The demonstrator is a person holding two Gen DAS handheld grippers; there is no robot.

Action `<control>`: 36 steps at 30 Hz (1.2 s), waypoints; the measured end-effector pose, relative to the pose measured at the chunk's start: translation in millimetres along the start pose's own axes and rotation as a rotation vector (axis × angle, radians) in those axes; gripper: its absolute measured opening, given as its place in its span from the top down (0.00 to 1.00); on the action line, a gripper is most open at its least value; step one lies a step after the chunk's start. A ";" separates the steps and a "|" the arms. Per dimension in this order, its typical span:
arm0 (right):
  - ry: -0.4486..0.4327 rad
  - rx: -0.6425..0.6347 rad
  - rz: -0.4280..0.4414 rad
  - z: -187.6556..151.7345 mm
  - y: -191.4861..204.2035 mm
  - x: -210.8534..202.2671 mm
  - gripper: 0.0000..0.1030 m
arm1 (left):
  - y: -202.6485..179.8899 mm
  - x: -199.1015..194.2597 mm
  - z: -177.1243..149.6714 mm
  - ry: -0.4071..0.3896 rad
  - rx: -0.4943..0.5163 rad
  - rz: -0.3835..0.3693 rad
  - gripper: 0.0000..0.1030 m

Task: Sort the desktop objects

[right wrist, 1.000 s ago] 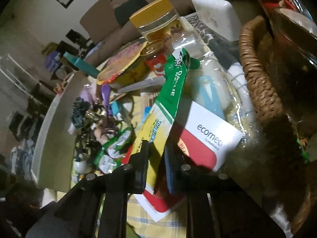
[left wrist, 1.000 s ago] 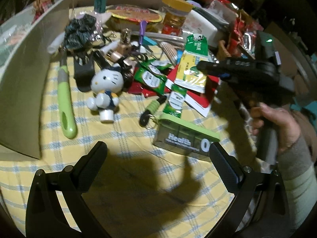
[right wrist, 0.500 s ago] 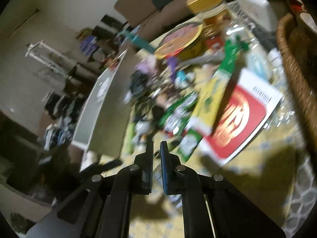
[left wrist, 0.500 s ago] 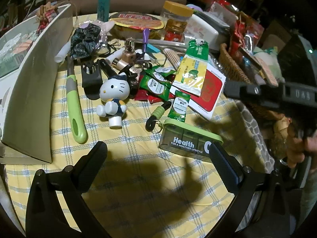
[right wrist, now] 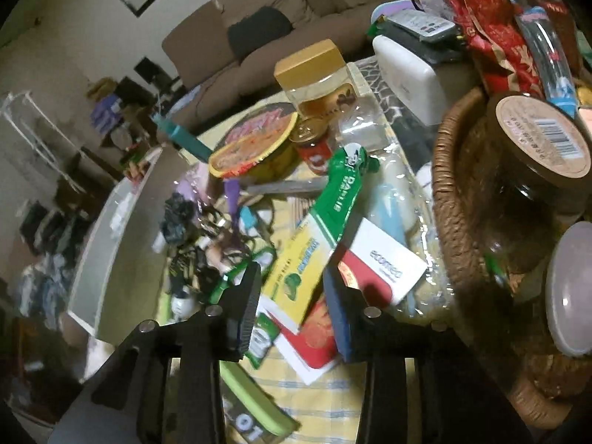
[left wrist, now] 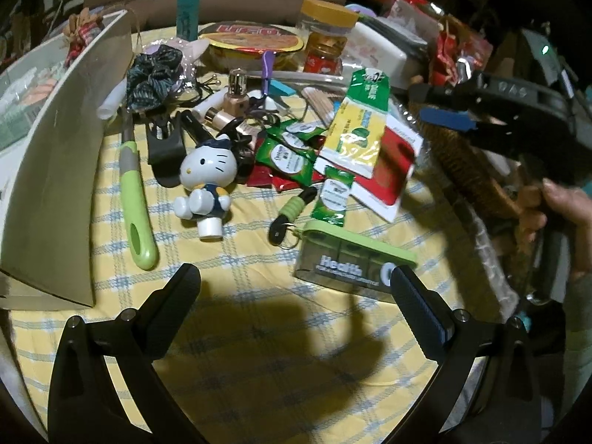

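Observation:
A yellow checked tablecloth [left wrist: 259,318] carries a heap of small objects. My left gripper [left wrist: 292,288] is open and empty, low over the cloth in front of a green-lidded pill box [left wrist: 355,259]. A Hello Kitty figure [left wrist: 207,181] and a green-handled tool [left wrist: 135,199] lie beyond it. My right gripper [right wrist: 292,296] is open above a yellow and green sachet [right wrist: 307,255] and a red and white packet [right wrist: 377,270], touching neither. In the left wrist view the right gripper [left wrist: 444,107] hovers at the right, the sachet [left wrist: 355,125] to its left.
A wicker basket [right wrist: 447,199] with jars stands right of the packets. A white box wall [left wrist: 63,170] stands at the left. A noodle bowl [left wrist: 251,40], a yellow-lidded jar [left wrist: 325,37] and cosmetics crowd the back. Green tea sachets [left wrist: 288,155] lie mid-table.
My right gripper was shut and pulled back from the table; it has now opened and come back over the yellow sachet. My left gripper stays open and hardly moves.

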State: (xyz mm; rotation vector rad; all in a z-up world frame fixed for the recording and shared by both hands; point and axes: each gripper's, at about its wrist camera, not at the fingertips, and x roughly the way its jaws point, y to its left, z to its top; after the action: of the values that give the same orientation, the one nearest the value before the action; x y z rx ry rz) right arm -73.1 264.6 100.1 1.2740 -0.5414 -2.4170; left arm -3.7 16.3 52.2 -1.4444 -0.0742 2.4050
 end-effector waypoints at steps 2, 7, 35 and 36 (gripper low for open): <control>0.005 -0.042 -0.030 -6.6 8.5 1.0 0.53 | -0.9 0.5 -1.7 -0.002 0.028 0.065 0.00; 0.049 -0.149 -0.137 -34.0 21.2 2.0 0.50 | 5.7 -4.7 -13.7 0.002 0.050 0.142 0.00; -0.018 -0.254 -0.479 -127.1 -17.4 19.9 0.00 | 30.6 31.7 -51.4 -0.119 -0.179 0.386 0.00; -0.018 -0.254 -0.478 -127.2 -17.5 19.8 0.00 | 30.0 32.6 -50.9 -0.116 -0.177 0.387 0.00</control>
State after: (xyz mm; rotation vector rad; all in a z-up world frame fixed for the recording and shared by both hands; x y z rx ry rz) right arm 20.5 249.1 11.3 1.3899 0.0855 -2.7629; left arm 18.7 -8.3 -6.4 -1.5083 -0.0384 2.8592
